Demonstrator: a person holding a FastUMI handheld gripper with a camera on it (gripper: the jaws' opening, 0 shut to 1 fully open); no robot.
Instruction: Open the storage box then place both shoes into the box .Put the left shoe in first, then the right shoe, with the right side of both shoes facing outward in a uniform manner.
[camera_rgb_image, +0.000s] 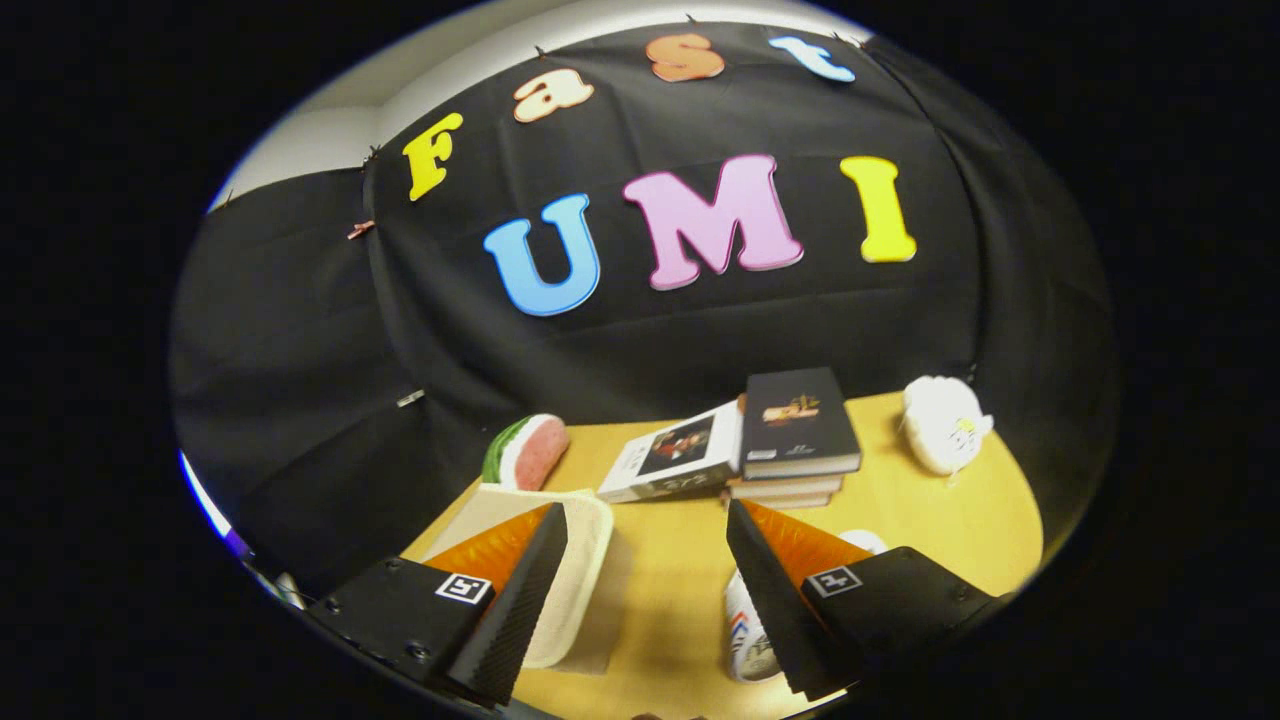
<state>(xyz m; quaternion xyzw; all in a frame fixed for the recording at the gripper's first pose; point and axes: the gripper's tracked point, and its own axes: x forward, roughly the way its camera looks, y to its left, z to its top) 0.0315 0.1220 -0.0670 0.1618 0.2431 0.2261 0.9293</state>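
Tongs (640, 590) spread, gripping nothing | storage box (575, 570) under left finger, on worktop (670, 570) | shoe (750, 640) beneath right finger | step: open box | advice: approach lid edge squarely, lift slowly

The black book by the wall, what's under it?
The black book lies on a stack of books on the table; whatever is beneath them is covered. The gripper is open.

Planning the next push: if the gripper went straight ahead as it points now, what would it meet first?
The gripper is open, holding nothing. Bare table lies between its fingers; straight ahead, probably the white book leaning on the book stack, though depth is unclear.
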